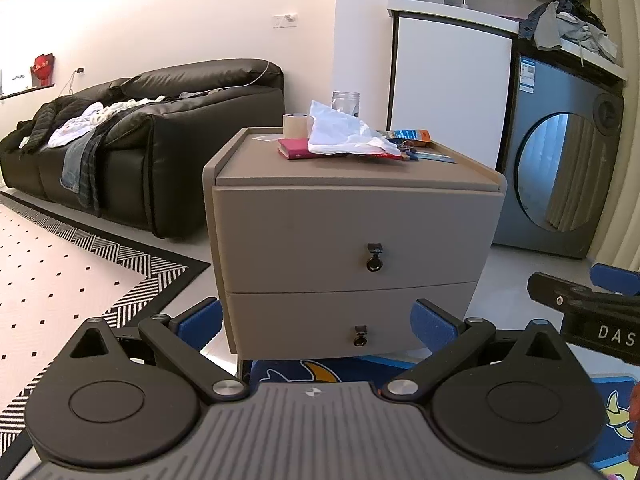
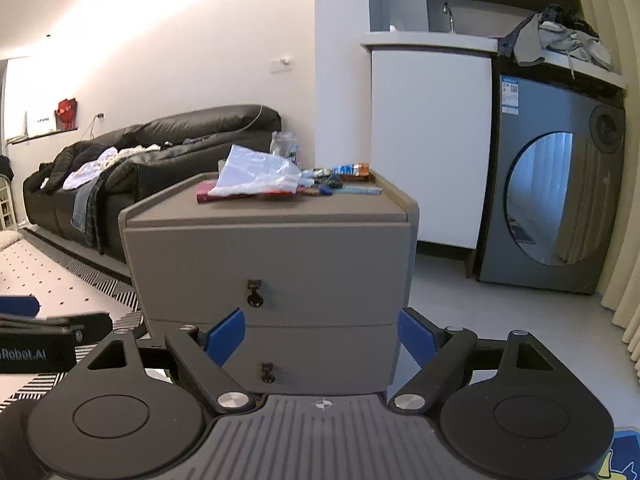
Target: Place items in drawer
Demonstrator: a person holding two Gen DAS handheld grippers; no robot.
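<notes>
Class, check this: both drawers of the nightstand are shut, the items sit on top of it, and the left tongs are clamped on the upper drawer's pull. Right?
Not quite. The left tongs are open and hold nothing, short of the nightstand, as the left wrist view shows. The rest stands.

White letters "DAS" stand on the black body of the right gripper (image 1: 600,312) in the left wrist view. "Robot.AI" reads on the left gripper (image 2: 36,344) in the right wrist view. The washing machine's (image 2: 552,184) sticker print is too small to read.
</notes>
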